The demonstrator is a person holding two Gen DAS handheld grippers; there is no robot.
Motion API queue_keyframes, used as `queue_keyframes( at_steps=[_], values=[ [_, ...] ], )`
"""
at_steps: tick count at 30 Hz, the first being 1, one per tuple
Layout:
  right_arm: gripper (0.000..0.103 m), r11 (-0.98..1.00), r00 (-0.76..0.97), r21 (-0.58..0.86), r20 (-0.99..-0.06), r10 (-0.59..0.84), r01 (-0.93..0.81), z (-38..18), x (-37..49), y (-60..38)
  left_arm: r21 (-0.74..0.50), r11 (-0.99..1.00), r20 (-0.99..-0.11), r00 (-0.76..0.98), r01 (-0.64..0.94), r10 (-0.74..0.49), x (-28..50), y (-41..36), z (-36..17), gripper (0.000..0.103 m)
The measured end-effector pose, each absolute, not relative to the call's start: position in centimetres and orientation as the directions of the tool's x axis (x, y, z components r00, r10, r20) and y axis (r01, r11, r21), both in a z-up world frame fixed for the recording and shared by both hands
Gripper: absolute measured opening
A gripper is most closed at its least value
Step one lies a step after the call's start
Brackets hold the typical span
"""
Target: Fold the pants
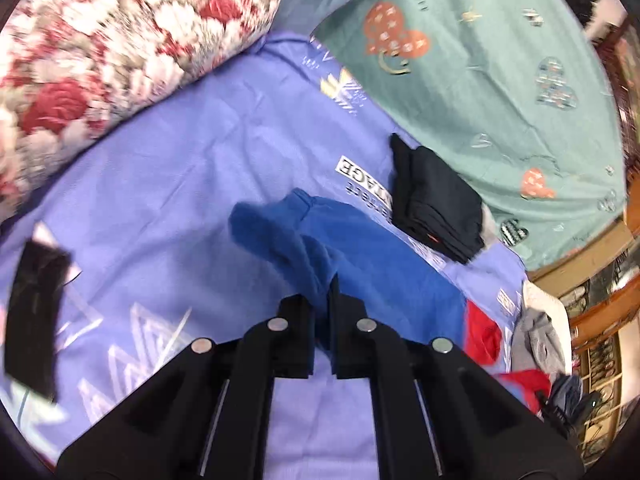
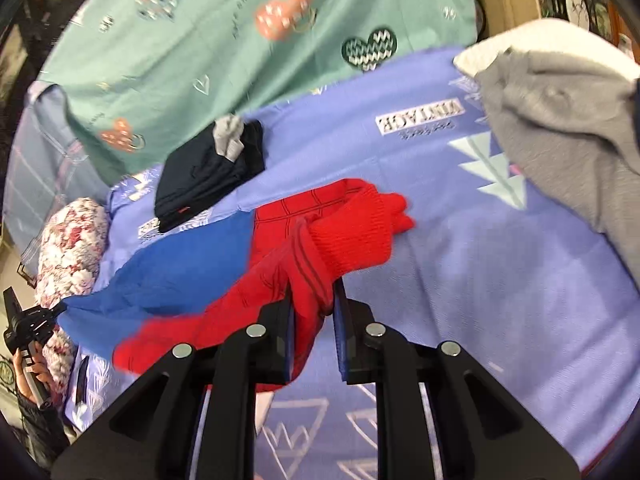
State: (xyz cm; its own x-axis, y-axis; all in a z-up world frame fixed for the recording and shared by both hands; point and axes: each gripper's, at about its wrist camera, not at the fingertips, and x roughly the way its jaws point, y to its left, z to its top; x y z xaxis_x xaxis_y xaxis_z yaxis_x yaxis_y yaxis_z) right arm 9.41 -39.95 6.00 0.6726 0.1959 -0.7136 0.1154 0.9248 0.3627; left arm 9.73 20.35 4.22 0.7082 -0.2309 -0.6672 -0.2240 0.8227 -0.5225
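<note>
Blue-and-red knit pants (image 2: 304, 248), ribbed cuff, bunched in right gripper (image 2: 312, 300)

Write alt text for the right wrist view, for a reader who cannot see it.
The right gripper is shut on the red cuffed end of red-and-blue pants, which drape leftward over a lilac bedsheet. Behind lie a folded dark garment, a green heart-print cover and, at right, a grey garment.

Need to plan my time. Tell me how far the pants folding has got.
Done: one dark folded garment lies on the purple sheet. In hand: the left gripper clamps the blue end and the right gripper the red end of the red-and-blue pants, lifted unfolded. Left: folding them, then the grey clothes.
</note>
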Motion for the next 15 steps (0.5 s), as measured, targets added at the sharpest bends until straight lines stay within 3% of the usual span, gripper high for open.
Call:
queue_keyframes(
  at_steps=[3, 7, 8, 10, 11, 12, 14, 15],
  values=[
    [0.018, 0.927, 0.633, 0.348, -0.751, 0.186, 0.142, 4.3, 7.0, -41.1, -0.493, 0.843, -0.685, 0.693, -0.217, -0.222, 4.7, 18.9, 3.6, 0.004],
    [0.019, 0.924, 0.519, 0.312, -0.84, 0.16, 0.22, -1.2, 4.8, -42.0, -0.446, 0.863, -0.775, 0.585, -0.238, -0.239, 1.0, 17.0, -1.6, 0.005],
    [0.024, 0.922, 0.489, 0.303, -0.858, 0.154, 0.242, -2.4, 4.5, -42.1, -0.431, 0.867, -0.8, 0.55, -0.25, -0.24, 0.6, 16.9, -3.2, 0.006],
    [0.043, 0.927, 0.445, 0.24, -0.891, 0.093, 0.287, -3.8, 3.9, -42.3, -0.391, 0.87, -0.844, 0.493, -0.3, -0.21, -0.1, 17.2, -5.5, 0.01],
    [0.058, 0.928, 0.45, 0.203, -0.892, 0.044, 0.312, -4.0, 3.3, -42.5, -0.381, 0.868, -0.858, 0.472, -0.319, -0.203, -0.2, 17.5, -6.4, 0.018],
    [0.06, 0.926, 0.464, 0.205, -0.885, 0.037, 0.317, -3.8, 2.9, -42.6, -0.363, 0.864, -0.87, 0.46, -0.349, -0.18, -0.3, 18.1, -6.7, 0.025],
    [0.06, 0.918, 0.488, 0.229, -0.871, 0.046, 0.323, -3.2, 2.4, -43.1, -0.35, 0.852, -0.87, 0.472, -0.391, -0.14, -0.4, 19.2, -6.3, 0.053],
    [0.06, 0.918, 0.496, 0.223, -0.868, 0.033, 0.328, -2.8, 2.2, -43.2, -0.345, 0.848, -0.862, 0.493, -0.402, -0.117, -0.5, 19.6, -5.6, 0.056]
  ],
)
